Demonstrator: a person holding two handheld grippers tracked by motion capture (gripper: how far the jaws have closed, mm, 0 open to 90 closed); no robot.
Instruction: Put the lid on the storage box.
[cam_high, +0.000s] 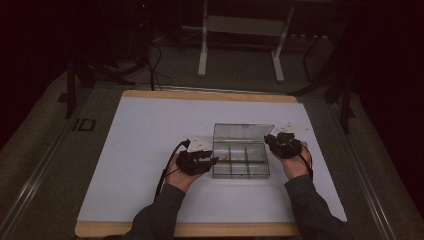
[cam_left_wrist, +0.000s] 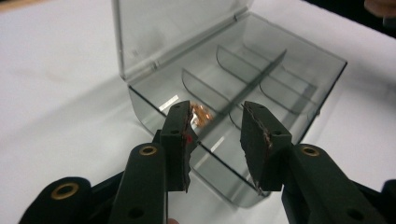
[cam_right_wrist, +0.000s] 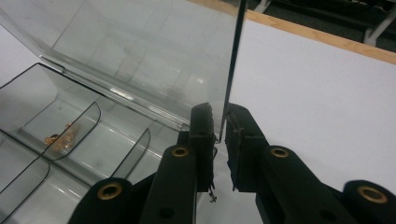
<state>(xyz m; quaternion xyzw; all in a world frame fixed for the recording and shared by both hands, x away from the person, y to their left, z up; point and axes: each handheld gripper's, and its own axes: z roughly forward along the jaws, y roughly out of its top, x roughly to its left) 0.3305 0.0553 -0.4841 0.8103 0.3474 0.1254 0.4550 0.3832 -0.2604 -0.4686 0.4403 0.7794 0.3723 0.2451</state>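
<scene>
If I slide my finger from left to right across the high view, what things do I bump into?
Left tongs → clear plastic box with its lid standing open → right tongs.

One clear plastic box (cam_high: 241, 160) stands on one white table (cam_high: 145, 150), with one lid (cam_high: 243, 131) raised upright at its far side. Inside, dividers split the box into six compartments, three to a row in two rows. One small cluster of orange-copper pieces (cam_left_wrist: 201, 114) lies in a single compartment; how many pieces make it up cannot be told. Two grippers work at the box, the left gripper (cam_high: 200, 161) and the right gripper (cam_high: 283, 142), each with two black jaws. Two forearms in dark sleeves (cam_high: 157, 215) reach in.
</scene>
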